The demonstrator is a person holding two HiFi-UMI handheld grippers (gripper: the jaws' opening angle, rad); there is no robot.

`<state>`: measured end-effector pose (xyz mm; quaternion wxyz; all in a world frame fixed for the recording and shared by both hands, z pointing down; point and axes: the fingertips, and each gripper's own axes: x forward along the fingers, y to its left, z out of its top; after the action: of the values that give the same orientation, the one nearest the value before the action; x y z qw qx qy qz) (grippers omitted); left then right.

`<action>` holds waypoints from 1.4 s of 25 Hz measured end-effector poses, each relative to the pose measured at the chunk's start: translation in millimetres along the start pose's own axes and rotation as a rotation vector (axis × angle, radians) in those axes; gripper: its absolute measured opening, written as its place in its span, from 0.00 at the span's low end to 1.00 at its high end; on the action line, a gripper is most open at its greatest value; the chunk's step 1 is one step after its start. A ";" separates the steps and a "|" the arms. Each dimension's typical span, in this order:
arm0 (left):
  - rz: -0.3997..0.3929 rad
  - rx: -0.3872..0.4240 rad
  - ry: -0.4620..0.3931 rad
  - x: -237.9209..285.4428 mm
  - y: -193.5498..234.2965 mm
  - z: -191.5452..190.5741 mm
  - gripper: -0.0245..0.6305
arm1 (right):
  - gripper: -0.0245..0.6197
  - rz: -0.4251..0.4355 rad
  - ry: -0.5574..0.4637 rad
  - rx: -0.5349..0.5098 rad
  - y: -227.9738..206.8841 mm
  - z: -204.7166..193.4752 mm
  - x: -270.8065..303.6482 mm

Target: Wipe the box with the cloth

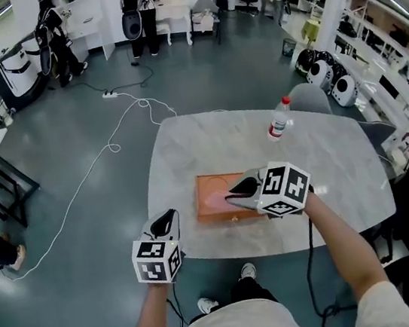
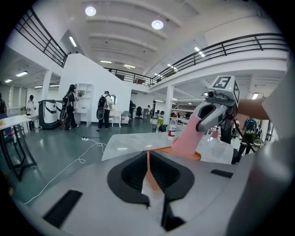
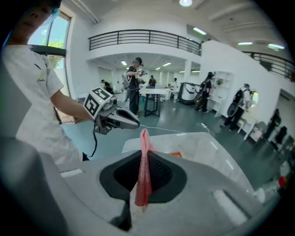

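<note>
Left tool [image 1: 168, 217] is hanging just off the box's [image 1: 214, 217] near-left corner, jaws closed on nothing, likely parked there to leave the wiping room. Right tool [image 1: 233, 193] is pinching the pink cloth [image 1: 213, 190] tight above the box, which is sitting on the tabletop [image 1: 209, 143], so the cloth is draping onto its top.

no words, brands or numbers can be read anywhere: the cubes on the left gripper [image 1: 165, 220] and right gripper [image 1: 237, 190] bear only black-and-white square markers, and the bottle [image 1: 279, 119] label is too small to read.
</note>
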<state>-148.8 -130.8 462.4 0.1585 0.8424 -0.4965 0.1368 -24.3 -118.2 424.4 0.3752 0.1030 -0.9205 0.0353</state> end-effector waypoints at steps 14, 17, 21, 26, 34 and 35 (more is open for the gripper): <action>-0.108 0.116 -0.015 54.3 -48.3 26.4 0.07 | 0.07 -0.597 -0.416 0.372 -41.4 -54.4 -101.0; -0.112 0.121 -0.012 58.2 -50.0 29.0 0.07 | 0.07 -0.694 -0.495 0.443 -41.7 -62.1 -113.2; -0.116 0.132 0.000 60.8 -51.7 23.9 0.07 | 0.07 -0.766 -0.547 0.487 -41.2 -70.6 -120.8; -0.115 0.138 0.008 63.3 -58.2 18.5 0.07 | 0.07 -0.784 -0.547 0.503 -41.7 -82.3 -122.4; -0.123 0.133 0.018 64.3 -58.5 13.7 0.07 | 0.07 -0.786 -0.547 0.534 -39.3 -89.9 -115.0; -0.124 0.133 0.019 64.0 -59.0 12.6 0.07 | 0.07 -0.786 -0.549 0.538 -39.0 -90.6 -114.7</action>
<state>-65.9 -159.8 468.1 0.1152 0.8788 -0.4318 0.1674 126.0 -124.7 408.7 0.0666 0.5369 -0.8352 0.0983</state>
